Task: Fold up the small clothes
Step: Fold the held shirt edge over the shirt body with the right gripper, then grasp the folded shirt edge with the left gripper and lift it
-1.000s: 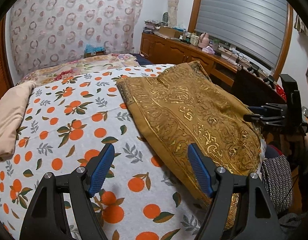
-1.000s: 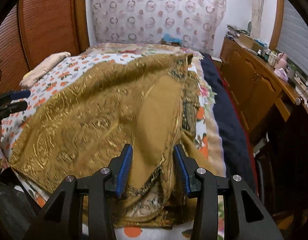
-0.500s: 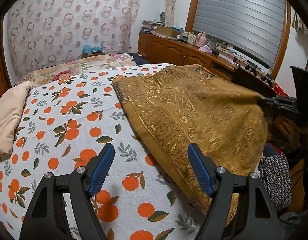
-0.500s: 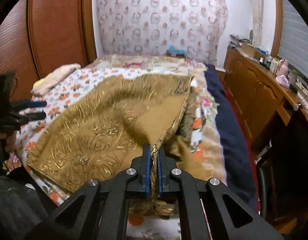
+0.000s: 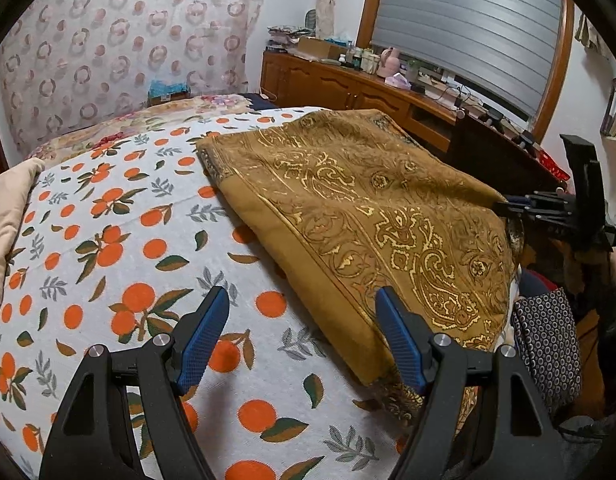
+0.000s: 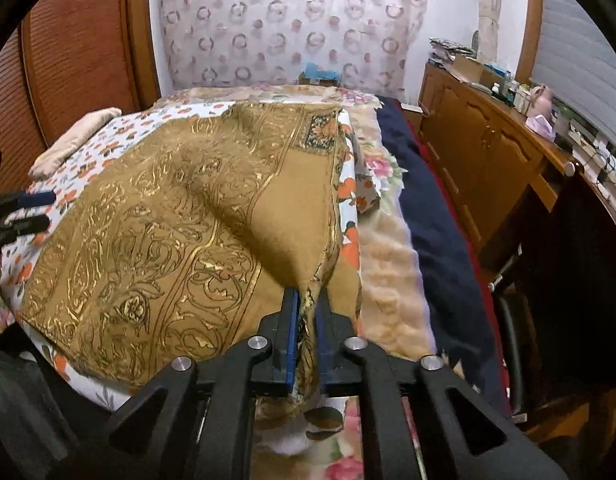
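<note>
since the frame a second back, the right gripper [image 6: 306, 312] has gone from jaws apart around the near edge of the gold cloth [image 6: 155, 232] to pinching a bunched fold of it; the jaws are now easing open a little, cloth still between the blue pads and lifted into a ridge. the cloth itself has slid toward the near side of the bed, its far corner now lower on the orange-print sheet [image 5: 107, 240]. left gripper [image 5: 303, 336] unchanged: jaws wide apart, nothing between them, hovering over the sheet just beside the cloth's near hem [image 5: 340, 312].

cloth lies spread across the right half of the bed, one edge hanging off the near side. surroundings: beige folded fabric [image 5: 7, 216] at the far left of the bed, wooden sideboard [image 5: 348, 88] cluttered with bottles under a shuttered window, navy blanket [image 6: 428, 220] along the bed's right edge, patterned dark fabric [image 5: 548, 352] beside the cloth's hanging edge.
</note>
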`<state>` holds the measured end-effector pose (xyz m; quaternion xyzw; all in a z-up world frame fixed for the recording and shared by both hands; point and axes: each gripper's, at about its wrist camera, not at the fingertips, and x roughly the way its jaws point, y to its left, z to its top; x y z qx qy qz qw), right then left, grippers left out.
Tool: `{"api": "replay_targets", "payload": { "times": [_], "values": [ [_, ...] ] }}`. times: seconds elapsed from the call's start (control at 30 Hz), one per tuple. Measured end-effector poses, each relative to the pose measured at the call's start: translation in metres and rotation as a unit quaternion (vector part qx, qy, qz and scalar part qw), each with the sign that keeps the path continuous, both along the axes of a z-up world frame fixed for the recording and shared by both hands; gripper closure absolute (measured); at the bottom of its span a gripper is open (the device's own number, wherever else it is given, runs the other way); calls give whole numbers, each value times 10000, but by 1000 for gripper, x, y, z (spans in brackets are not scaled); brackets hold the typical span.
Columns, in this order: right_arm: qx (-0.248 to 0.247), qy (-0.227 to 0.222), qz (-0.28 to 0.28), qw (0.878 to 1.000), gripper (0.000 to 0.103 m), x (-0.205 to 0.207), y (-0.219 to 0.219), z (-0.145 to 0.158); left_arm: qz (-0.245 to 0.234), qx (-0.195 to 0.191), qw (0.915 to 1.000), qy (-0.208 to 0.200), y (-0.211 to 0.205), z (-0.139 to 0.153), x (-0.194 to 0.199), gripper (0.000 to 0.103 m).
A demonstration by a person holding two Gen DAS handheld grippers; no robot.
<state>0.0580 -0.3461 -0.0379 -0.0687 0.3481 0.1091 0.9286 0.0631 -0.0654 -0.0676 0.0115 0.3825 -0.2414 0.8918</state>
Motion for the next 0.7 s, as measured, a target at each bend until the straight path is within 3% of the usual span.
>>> {"api": "replay_targets", "payload": {
  "times": [0.1, 0.3, 0.5, 0.53, 0.7],
  "values": [
    [116, 32, -113, 9999, 49, 4, -5, -8, -5, 3, 10000, 33, -2, -3, 0, 27],
    [324, 305, -185, 9988, 45, 8, -2, -38, -27, 51, 9999, 150, -4, -10, 1, 27],
    [469, 404, -117, 9980, 45, 15, -8, -41, -304, -133, 9981, 511, -10, -23, -4, 27],
    [460, 403, -101, 9981, 45, 16, -9, -42, -336, -146, 9979, 526, -11, -24, -6, 29],
    [408, 403, -29, 9984, 45, 12, -6, -39, -581, -284, 9956, 682, -17, -25, -13, 62]
  ]
}}
